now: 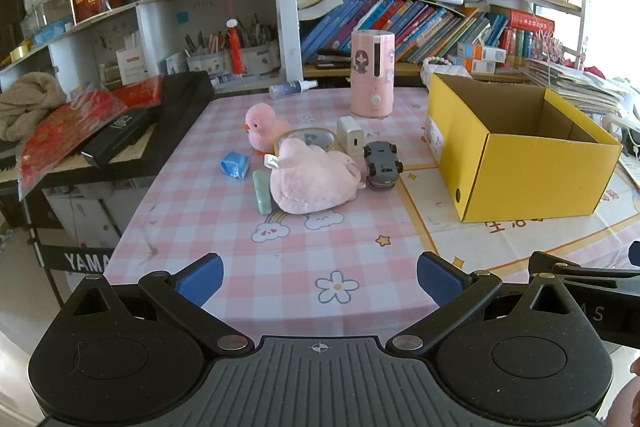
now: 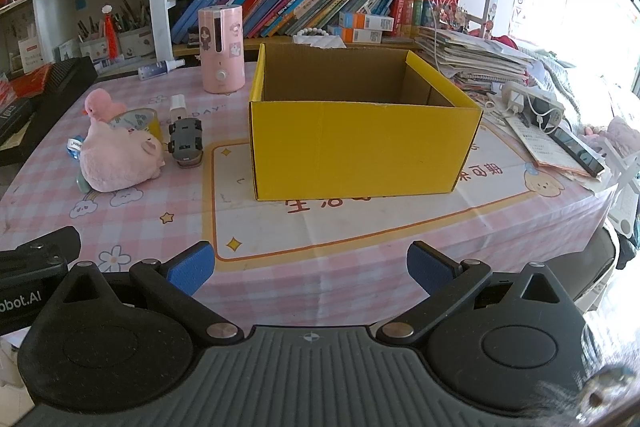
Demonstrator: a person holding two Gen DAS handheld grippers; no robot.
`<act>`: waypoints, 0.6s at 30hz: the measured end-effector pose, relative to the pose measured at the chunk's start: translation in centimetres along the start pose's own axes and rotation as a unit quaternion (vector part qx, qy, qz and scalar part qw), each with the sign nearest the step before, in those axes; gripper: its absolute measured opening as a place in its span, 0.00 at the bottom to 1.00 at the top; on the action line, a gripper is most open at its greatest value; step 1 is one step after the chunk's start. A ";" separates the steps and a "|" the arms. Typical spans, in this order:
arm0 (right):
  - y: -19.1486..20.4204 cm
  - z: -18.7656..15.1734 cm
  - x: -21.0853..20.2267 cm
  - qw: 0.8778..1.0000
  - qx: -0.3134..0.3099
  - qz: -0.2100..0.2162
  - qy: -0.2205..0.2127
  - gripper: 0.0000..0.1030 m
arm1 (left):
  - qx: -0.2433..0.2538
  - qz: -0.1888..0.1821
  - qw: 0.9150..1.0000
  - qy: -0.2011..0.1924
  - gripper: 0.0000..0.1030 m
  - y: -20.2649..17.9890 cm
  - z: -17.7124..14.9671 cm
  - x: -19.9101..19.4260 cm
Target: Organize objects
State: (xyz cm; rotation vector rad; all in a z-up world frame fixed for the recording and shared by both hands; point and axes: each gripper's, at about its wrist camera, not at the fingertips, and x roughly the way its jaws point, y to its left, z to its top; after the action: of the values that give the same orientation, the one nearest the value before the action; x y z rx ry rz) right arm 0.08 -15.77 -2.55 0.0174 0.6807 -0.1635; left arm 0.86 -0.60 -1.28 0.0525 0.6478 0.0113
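Note:
An empty yellow cardboard box (image 1: 520,163) (image 2: 360,143) stands open on the pink checked tablecloth. Left of it lies a cluster: a pink plush pig (image 1: 312,179) (image 2: 120,159), a pink plush duck (image 1: 262,127) (image 2: 100,105), a tape roll (image 1: 306,138) (image 2: 136,119), a white charger (image 1: 350,137) (image 2: 178,107), a grey toy car (image 1: 382,163) (image 2: 186,141), a blue wrapped item (image 1: 235,165) and a green eraser-like bar (image 1: 262,193). My left gripper (image 1: 320,277) is open and empty, near the table's front edge. My right gripper (image 2: 310,265) is open and empty, in front of the box.
A pink humidifier (image 1: 372,73) (image 2: 222,49) and a spray bottle (image 1: 292,89) stand at the back. A black keyboard (image 1: 120,139) lies to the left. Bookshelves rise behind. Papers, a power strip (image 2: 536,103) and a phone (image 2: 580,151) lie at the right.

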 end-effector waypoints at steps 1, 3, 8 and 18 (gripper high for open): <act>0.0 0.0 -0.1 1.000 0.000 0.001 0.000 1.00 | 0.000 -0.001 1.000 0.000 1.00 0.0 0.0 0.2; 0.1 0.1 0.0 1.000 -0.001 0.000 0.000 1.00 | 0.000 -0.001 1.000 0.001 1.00 0.0 -0.1 0.3; 0.2 0.1 0.0 1.000 0.000 0.000 0.000 1.00 | 0.000 -0.001 1.000 0.000 1.00 0.1 -0.1 0.4; 0.0 -0.1 0.5 1.000 0.003 0.002 0.011 1.00 | 0.006 0.000 1.000 0.010 1.00 0.2 -0.3 0.9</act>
State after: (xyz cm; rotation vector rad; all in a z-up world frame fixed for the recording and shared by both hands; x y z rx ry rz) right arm 0.40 -15.81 -2.91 0.0269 0.7017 -0.1623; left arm 1.41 -0.35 -2.01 0.0649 0.6674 0.0085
